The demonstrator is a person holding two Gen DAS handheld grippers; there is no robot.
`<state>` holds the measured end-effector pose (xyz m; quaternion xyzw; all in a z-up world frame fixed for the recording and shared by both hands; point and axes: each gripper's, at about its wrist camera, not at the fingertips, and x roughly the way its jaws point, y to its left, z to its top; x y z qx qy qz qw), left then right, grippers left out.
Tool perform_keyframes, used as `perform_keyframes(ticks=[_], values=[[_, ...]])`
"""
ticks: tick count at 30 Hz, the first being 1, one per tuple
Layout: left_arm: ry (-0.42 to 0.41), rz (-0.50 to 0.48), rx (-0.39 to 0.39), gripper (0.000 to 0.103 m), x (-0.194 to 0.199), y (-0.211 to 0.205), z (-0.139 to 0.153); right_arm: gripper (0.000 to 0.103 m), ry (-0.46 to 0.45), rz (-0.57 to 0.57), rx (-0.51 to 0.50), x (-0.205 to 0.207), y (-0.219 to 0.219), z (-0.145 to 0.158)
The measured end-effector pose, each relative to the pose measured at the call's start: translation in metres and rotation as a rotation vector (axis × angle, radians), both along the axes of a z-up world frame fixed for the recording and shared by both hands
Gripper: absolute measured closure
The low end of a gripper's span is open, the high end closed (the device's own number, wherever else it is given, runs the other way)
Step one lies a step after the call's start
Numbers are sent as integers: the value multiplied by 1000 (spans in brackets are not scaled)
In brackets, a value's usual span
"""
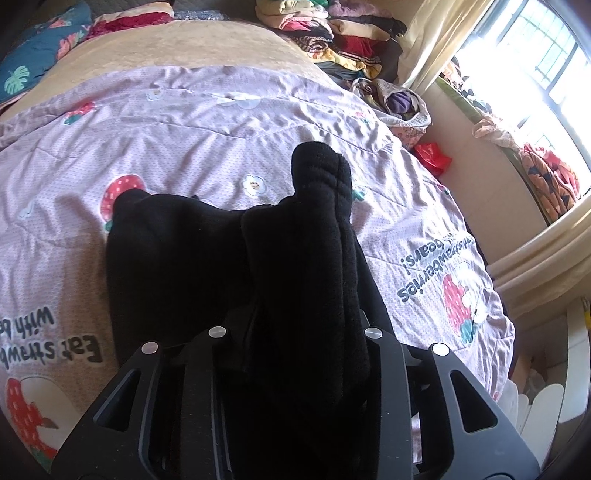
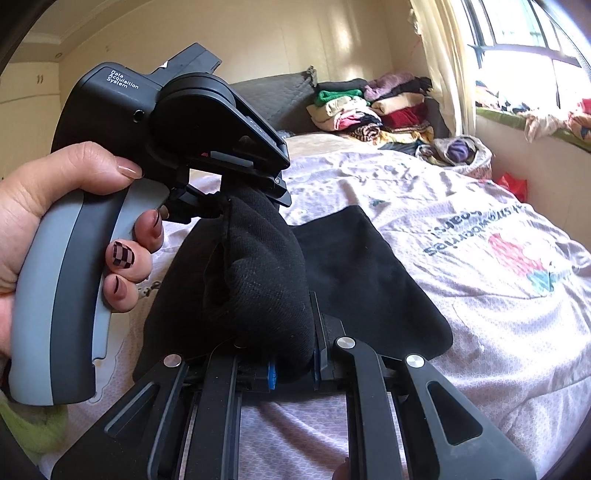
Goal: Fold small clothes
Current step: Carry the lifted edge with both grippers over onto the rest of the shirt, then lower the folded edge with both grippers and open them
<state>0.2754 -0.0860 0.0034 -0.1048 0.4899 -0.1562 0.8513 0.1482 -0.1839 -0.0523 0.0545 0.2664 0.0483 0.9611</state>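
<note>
Black garment (image 2: 258, 280) bunched between both claws over the strawberry quilt (image 2: 480, 295): right gripper (image 2: 291, 369) clamped on it, left gripper (image 2: 221, 206) gripping its far end.

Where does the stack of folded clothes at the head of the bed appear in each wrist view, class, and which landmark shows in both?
Left wrist view: the stack of folded clothes sits at the top edge, right of centre.
Right wrist view: the stack lies upper right of centre, left of the curtain.
Shared landmark: the red bag beside the bed.
</note>
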Motion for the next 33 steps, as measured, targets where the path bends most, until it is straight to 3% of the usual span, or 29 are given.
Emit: perform_keyframes(ticks=[24, 25, 28, 33], values=[[54, -21, 42, 60, 20, -45, -29, 90, 86, -53, 254, 9, -48, -19], [55, -21, 43, 59, 20, -47, -30, 90, 90, -54, 268, 9, -51, -19], [63, -42, -4, 39, 23, -51, -33, 90, 105, -73, 305, 11, -61, -23], [61, -51, -45, 31, 25, -53, -32, 86, 134, -80, 417, 13, -78, -32]])
